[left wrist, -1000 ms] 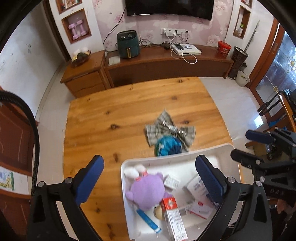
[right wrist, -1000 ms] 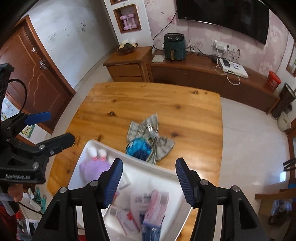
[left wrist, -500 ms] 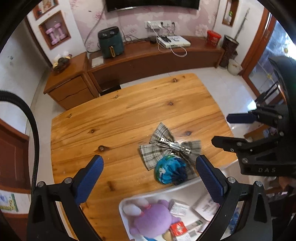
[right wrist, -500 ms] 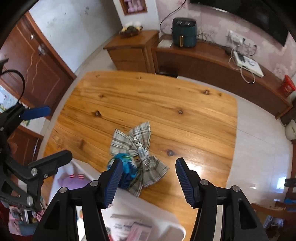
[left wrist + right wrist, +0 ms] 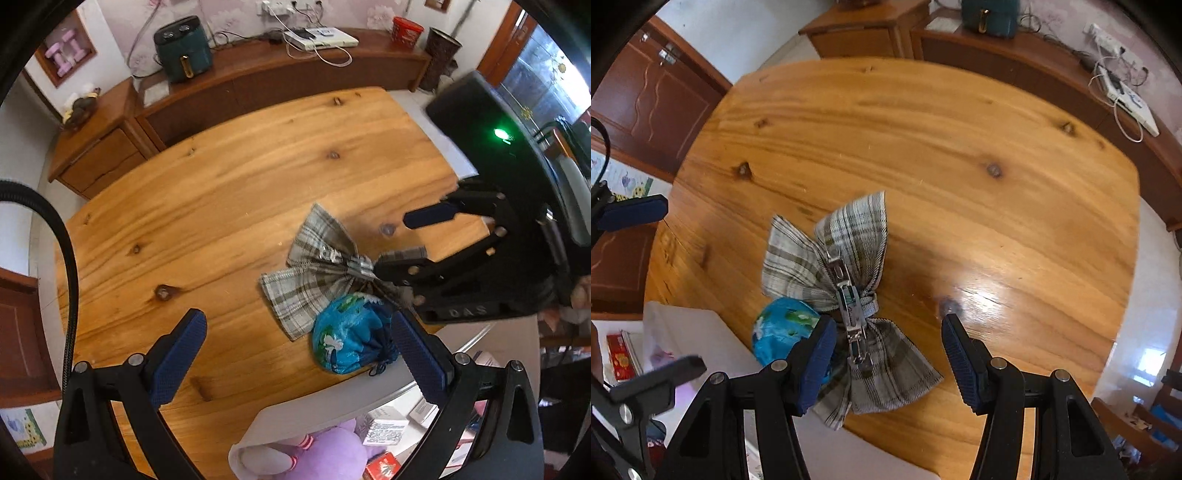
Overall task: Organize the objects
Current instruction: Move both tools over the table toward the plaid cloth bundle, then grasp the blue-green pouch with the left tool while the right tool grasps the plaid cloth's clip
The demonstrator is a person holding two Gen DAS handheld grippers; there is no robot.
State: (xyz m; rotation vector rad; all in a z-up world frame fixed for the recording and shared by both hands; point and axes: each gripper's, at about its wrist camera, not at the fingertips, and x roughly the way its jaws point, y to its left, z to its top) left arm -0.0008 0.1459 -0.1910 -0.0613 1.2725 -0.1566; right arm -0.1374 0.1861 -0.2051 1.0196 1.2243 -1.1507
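Wooden table (image 5: 923, 129) holds a plaid bow clip (image 5: 846, 295) and a blue pouch (image 5: 351, 339) just beside the white bin (image 5: 332, 410). We hang our right gripper (image 5: 888, 354) part-open above the bow, likely to grab it; left gripper (image 5: 295, 358) wide, empty.

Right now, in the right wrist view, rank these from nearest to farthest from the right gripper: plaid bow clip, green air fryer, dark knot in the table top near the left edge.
1. Plaid bow clip, partly between the right gripper fingers.
2. Dark knot, on the table, upper left.
3. Green air fryer, on the cabinet beyond the table.
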